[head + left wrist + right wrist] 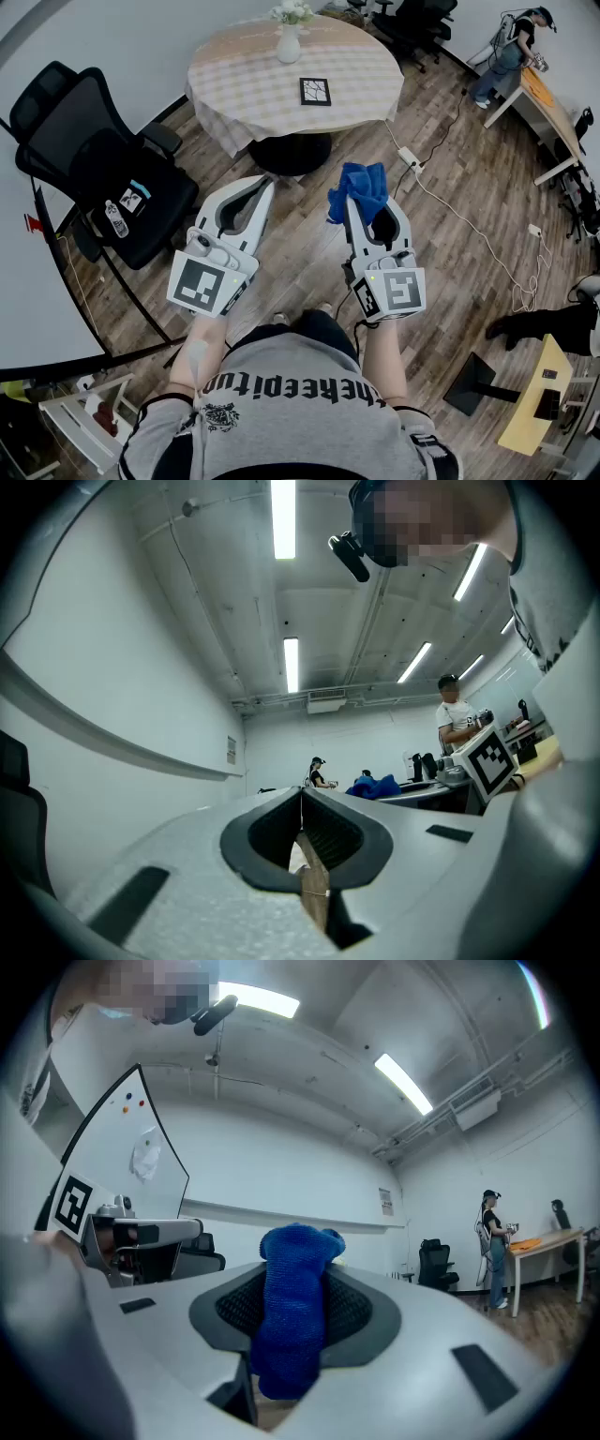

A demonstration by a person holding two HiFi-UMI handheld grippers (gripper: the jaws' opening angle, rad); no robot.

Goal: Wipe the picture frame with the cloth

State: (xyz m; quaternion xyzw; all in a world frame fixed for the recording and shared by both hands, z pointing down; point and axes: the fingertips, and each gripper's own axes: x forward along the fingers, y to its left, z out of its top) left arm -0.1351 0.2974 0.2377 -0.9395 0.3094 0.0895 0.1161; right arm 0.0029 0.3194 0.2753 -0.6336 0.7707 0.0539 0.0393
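A small black picture frame (315, 91) lies flat on the round table (234, 89) far ahead of both grippers. My right gripper (352, 202) is shut on a blue cloth (360, 188), which bunches out past its tips; in the right gripper view the cloth (295, 1307) fills the gap between the jaws. My left gripper (265, 185) is held level beside it, shut with nothing in it; the left gripper view shows its jaws (302, 803) meeting at the tips. Both point toward the table from over the wooden floor.
A white vase with flowers (290, 37) stands on the table behind the frame. A black office chair (103, 169) is at the left. A power strip and white cable (441, 197) trail across the floor to the right. A person stands at a desk (548, 103) far right.
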